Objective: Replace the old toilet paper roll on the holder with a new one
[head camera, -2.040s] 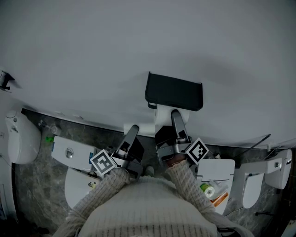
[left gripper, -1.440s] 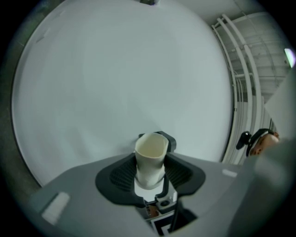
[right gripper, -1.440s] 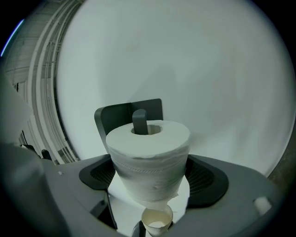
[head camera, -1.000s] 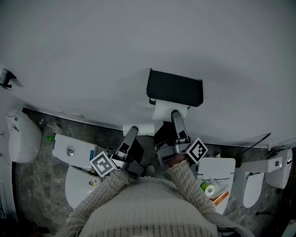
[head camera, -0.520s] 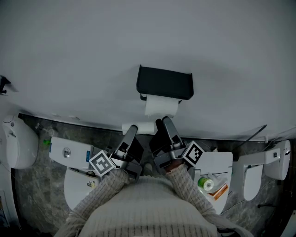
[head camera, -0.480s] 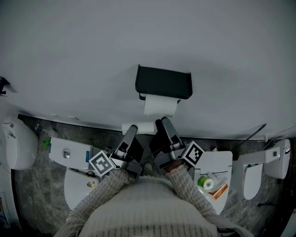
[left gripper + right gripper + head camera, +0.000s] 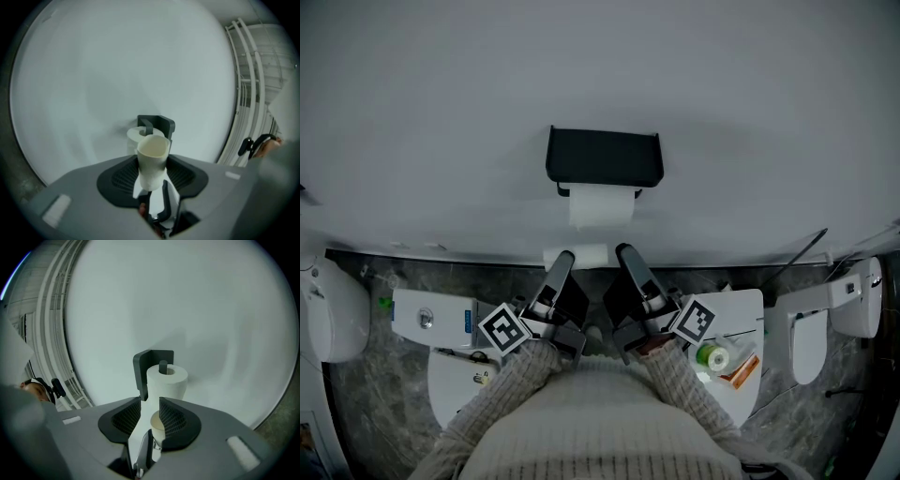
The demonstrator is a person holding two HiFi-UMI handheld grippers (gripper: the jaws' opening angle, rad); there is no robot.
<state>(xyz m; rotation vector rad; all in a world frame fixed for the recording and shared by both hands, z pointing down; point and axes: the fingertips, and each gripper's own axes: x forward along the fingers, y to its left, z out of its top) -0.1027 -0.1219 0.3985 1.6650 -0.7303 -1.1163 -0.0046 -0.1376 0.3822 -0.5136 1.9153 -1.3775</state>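
A black wall holder (image 7: 604,157) carries a full white roll (image 7: 601,207), also seen in the right gripper view as the roll (image 7: 167,378) on its peg. My left gripper (image 7: 562,255) is shut on a pale empty tube (image 7: 586,255). That tube (image 7: 153,149) stands upright between the left gripper's (image 7: 152,161) ribbed pads, with the holder (image 7: 157,124) behind it. My right gripper (image 7: 623,251) is below the roll and apart from it. The right gripper's (image 7: 150,404) jaws are closing with nothing between them.
White toilets stand on the dark stone floor at the left (image 7: 337,305) and right (image 7: 814,345), and a cistern lid (image 7: 431,317) lies near the left arm. A green-capped item (image 7: 710,356) sits by the right arm. White rails (image 7: 248,70) run up the wall.
The right gripper has drawn back from the roll, which now hangs free on the holder. The left gripper with the tube has also backed off slightly.
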